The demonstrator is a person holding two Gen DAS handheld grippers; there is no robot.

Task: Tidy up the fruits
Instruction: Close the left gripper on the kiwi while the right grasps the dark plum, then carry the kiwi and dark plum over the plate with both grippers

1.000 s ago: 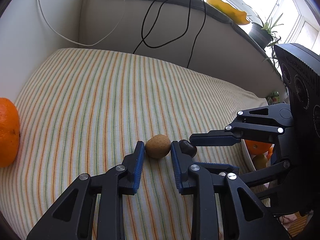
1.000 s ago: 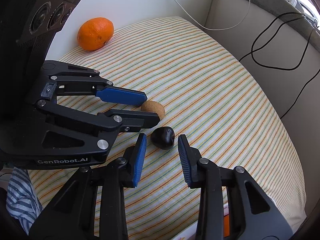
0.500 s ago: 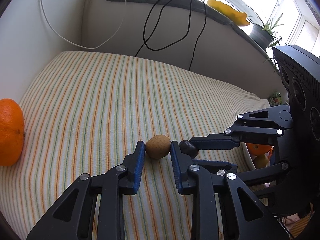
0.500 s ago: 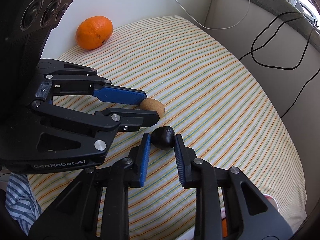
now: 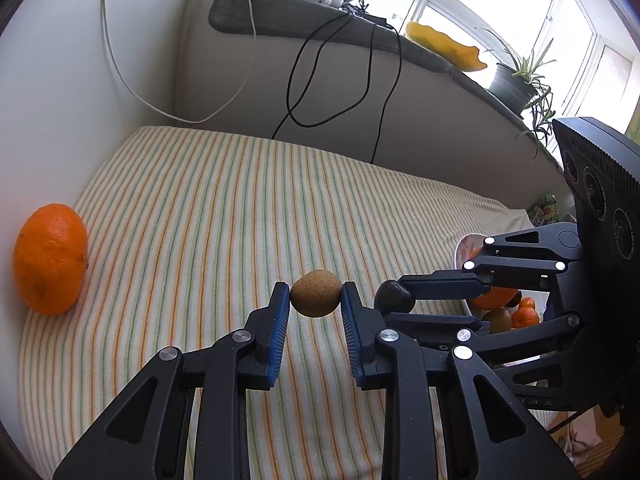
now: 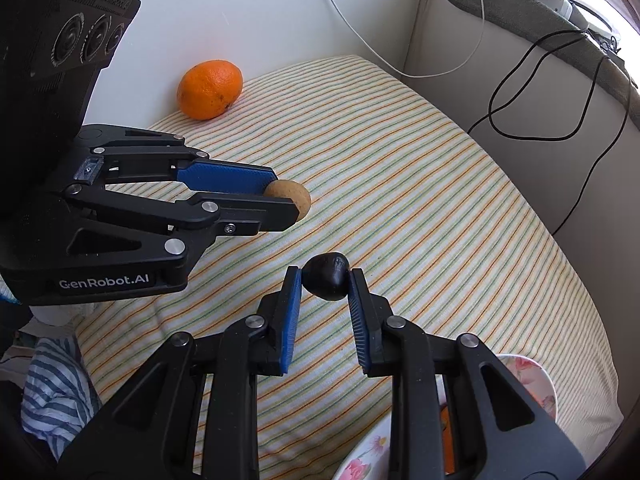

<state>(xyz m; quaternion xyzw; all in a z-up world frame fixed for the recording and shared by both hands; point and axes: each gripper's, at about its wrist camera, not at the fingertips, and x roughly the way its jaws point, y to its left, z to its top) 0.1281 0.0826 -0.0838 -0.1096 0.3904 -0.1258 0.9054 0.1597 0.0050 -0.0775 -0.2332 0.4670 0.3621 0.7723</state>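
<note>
My left gripper [image 5: 315, 294] is shut on a brown kiwi [image 5: 316, 293], held just above the striped cloth [image 5: 200, 220]. My right gripper [image 6: 325, 276] is shut on a dark plum-like fruit [image 6: 327, 276], also lifted off the cloth. In the right wrist view the left gripper [image 6: 280, 196] holds the kiwi [image 6: 294, 197] to the left. In the left wrist view the right gripper [image 5: 400, 300] holds the dark fruit [image 5: 394, 301] to the right. A large orange [image 5: 50, 258] lies at the cloth's left edge by the wall; it also shows in the right wrist view [image 6: 210, 89].
A floral bowl [image 5: 464, 248] with oranges and a kiwi stands at the right; its rim shows in the right wrist view [image 6: 532, 376]. Black cables [image 5: 320, 80] and a white cable [image 5: 168, 108] hang at the back. A striped garment [image 6: 52, 384] lies past the cloth's left edge.
Both grippers have closed on their fruits and lifted them off the cloth: the left on the kiwi, the right on the dark fruit. The orange has not moved.
</note>
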